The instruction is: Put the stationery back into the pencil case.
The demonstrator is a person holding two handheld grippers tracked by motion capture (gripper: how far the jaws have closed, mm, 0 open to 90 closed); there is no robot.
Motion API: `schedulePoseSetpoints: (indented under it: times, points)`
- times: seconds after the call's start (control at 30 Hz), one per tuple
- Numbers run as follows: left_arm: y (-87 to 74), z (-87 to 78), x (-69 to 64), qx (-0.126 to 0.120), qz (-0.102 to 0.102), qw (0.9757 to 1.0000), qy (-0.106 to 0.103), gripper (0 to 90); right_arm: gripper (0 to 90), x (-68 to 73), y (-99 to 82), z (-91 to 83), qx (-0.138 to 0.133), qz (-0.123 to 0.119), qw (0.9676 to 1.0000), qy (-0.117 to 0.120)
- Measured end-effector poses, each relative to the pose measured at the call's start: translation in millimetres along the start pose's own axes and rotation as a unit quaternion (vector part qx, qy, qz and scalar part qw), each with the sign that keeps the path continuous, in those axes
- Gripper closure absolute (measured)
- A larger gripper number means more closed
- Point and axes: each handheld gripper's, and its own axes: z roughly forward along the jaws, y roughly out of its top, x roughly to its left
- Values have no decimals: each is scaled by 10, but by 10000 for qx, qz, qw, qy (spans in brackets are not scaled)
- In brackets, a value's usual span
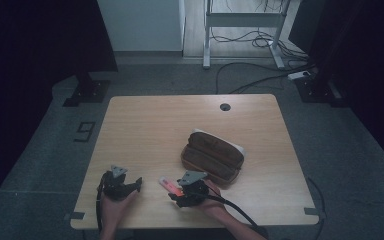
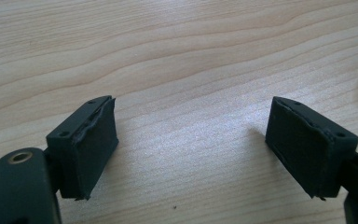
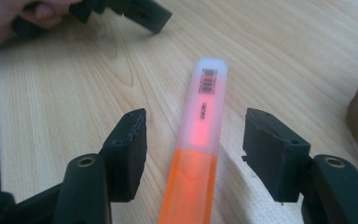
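**benchrat:** Highlighter (image 3: 199,140) pickup, looks like. Orange marker with a frosted cap, lying flat on the wooden surface (image 1: 145,130) near the front edge, just beside the open brown pencil case (image 1: 213,156). Right claw (image 3: 193,144) is straddling it, jaws apart on either side of the barrel, neither pad touching yet as far as I can tell.

**two_jaw_tom:** Yep, reads to me as the approach-to-grasp step. From above, the right claw (image 1: 179,194) sits right at the near end of the marker (image 1: 170,185). What's the left one doing?

**benchrat:** Left claw (image 1: 137,184) is parked well off to the left, also wide open, with nothing but bare wood between its jaws. Idle, I'd say.

**two_jaw_tom:** So next move is probably just closing the right jaws on the barrel. The marker runs lengthwise down the gap, so the pads should meet its flat sides fine.

**benchrat:** Only thing I'd watch: smooth plastic body, could slip or swing if it's gripped too close to one end. Then my guess is lift and carry over to the case, which is already lying open.
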Motion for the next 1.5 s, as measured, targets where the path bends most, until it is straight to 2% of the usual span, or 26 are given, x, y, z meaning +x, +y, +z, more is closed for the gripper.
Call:
schedulePoseSetpoints:
  times: [0.37, 0.53, 0.67, 0.7, 0.8, 1.2, 1.5]
  points:
    - [0, 0, 0, 1, 0, 10000, 0, 164, 438, 59, -42, 129, 403, -194, 9989, -167]
    - [0, 0, 0, 0, 0, 10000, 0, 164, 488, 61, -42, 131, 392, -177, 9989, -159]
    - [0, 0, 0, 1, 0, 10000, -1, 164, 565, 40, -41, 124, 381, -138, 9990, -191]
    - [0, 0, 0, 0, -1, 10000, 0, 164, 607, 26, -43, 120, 369, -96, 9990, -222]
    - [0, 0, 0, 0, -1, 10000, 0, 164, 646, 12, -44, 115, 364, -62, 9990, -247]
    - [0, 0, 0, -1, -2, 10000, -1, 164, 656, -31, -40, 96, 366, 5, 9990, -249]
    - [0, 0, 0, 1, 1, 10000, 0, 164, 657, -64, 11, -3, 141, 77, 9998, -109]
